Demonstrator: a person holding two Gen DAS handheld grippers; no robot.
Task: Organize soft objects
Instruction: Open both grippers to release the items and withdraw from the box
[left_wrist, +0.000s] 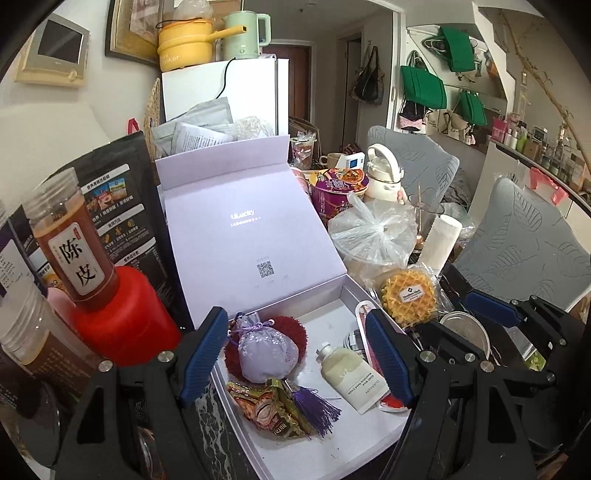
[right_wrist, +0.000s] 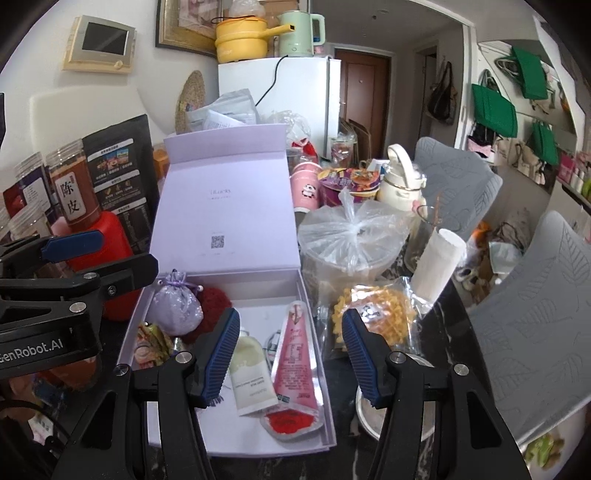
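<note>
A lavender box (left_wrist: 295, 302) (right_wrist: 240, 277) stands open with its lid leaning back. Inside lie a lavender sachet (left_wrist: 264, 350) (right_wrist: 177, 306) on a red puff (left_wrist: 291, 328) (right_wrist: 214, 306), crinkly snack packets (left_wrist: 269, 410) (right_wrist: 151, 343), a cream tube (left_wrist: 349, 376) (right_wrist: 251, 376) and a pink tube (right_wrist: 295, 365). My left gripper (left_wrist: 297, 356) (right_wrist: 99, 258) hovers open above the sachet, holding nothing. My right gripper (right_wrist: 291, 358) (left_wrist: 469, 321) hangs open over the two tubes, its pads apart from them.
A bagged waffle (left_wrist: 408, 295) (right_wrist: 373, 306) and a tied plastic bag over a tub (left_wrist: 373, 229) (right_wrist: 347, 236) crowd the box's right side. A red jar (left_wrist: 122, 325) with an amber jar on top stands at its left. Grey chairs (right_wrist: 535, 314) sit at the right.
</note>
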